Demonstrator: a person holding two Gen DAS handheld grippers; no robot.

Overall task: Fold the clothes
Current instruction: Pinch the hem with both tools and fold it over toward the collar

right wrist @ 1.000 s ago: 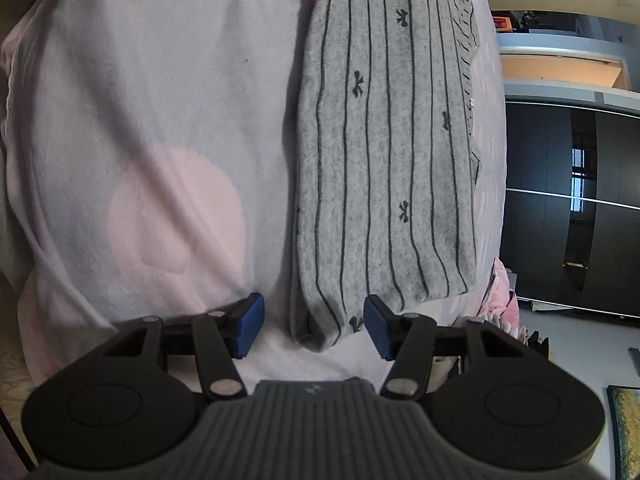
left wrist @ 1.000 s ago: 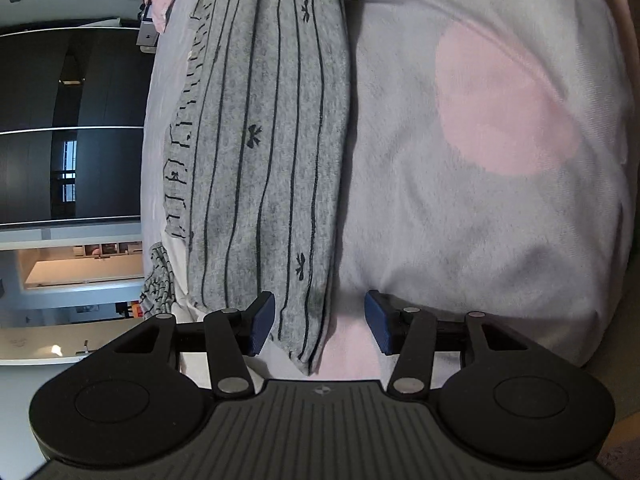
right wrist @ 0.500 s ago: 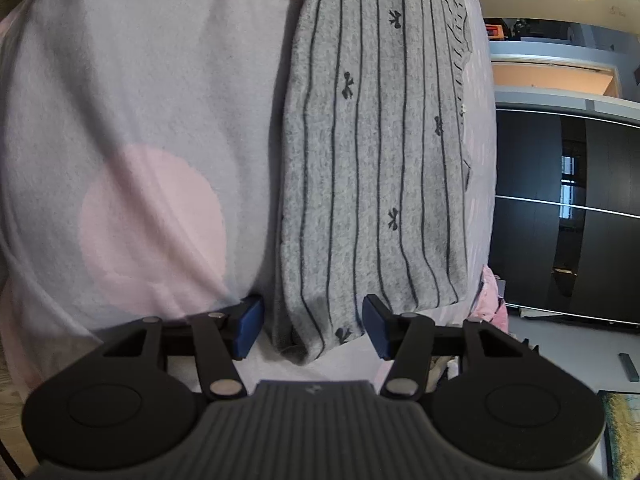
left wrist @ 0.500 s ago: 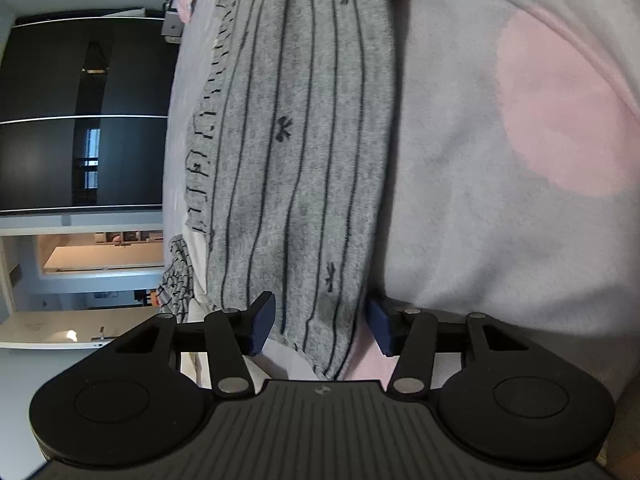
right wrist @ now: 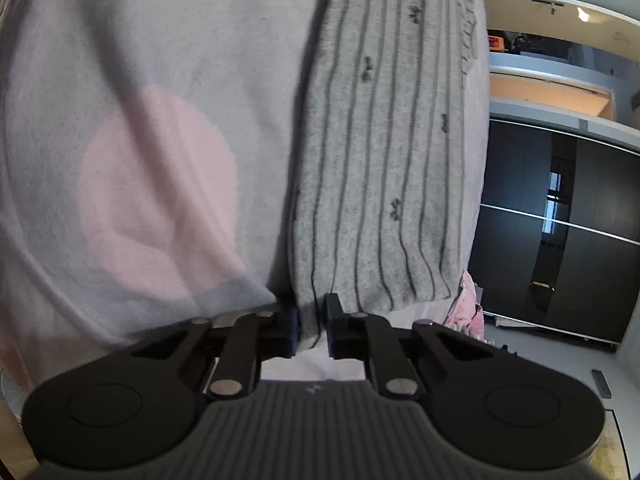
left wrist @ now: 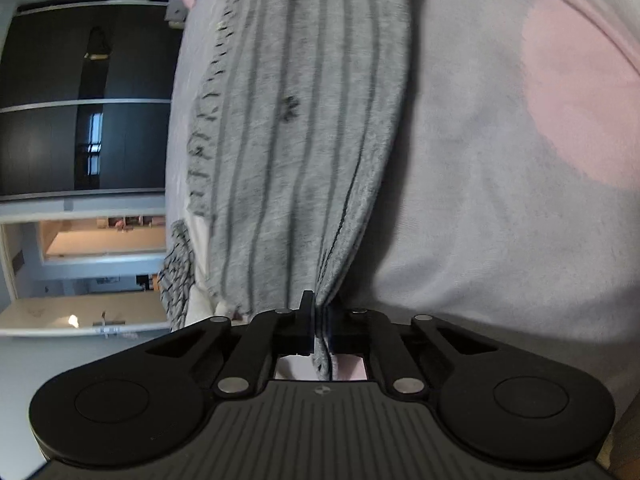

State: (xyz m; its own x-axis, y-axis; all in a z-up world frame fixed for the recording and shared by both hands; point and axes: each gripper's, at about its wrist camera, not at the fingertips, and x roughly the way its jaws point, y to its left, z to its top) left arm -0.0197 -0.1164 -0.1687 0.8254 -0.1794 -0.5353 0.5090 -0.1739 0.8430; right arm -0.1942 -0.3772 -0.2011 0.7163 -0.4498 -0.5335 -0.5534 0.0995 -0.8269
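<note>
your left gripper [left wrist: 319, 322] is pinched tight on one end of the grey striped garment [left wrist: 296, 128]; its jaws meet with only the bunched cloth between them, and a short tail of fabric hangs through behind the fingertips toward the gripper body. ahead of this gripper the garment runs away as a long folded band, its ruffled edge [left wrist: 202, 132] on the left side. to the right of the band lies the pale bedcover [left wrist: 480, 200], with a pink round patch [left wrist: 580, 92] far right. left of the garment, beyond the bed edge, stands a dark wardrobe [left wrist: 80, 100].

your right gripper [right wrist: 312, 328] clamps the other end of the garment [right wrist: 380, 160]; the jaws stand a little apart, with a thicker fold of cloth filling the gap between the blue pads [right wrist: 296, 326]. the band stretches straight ahead and slightly right of this gripper. the bedcover [right wrist: 200, 40] lies to its left, a pink circle [right wrist: 156, 196] ahead-left. the wardrobe [right wrist: 560, 220] is on the far right. both views are slightly blurred.
</note>
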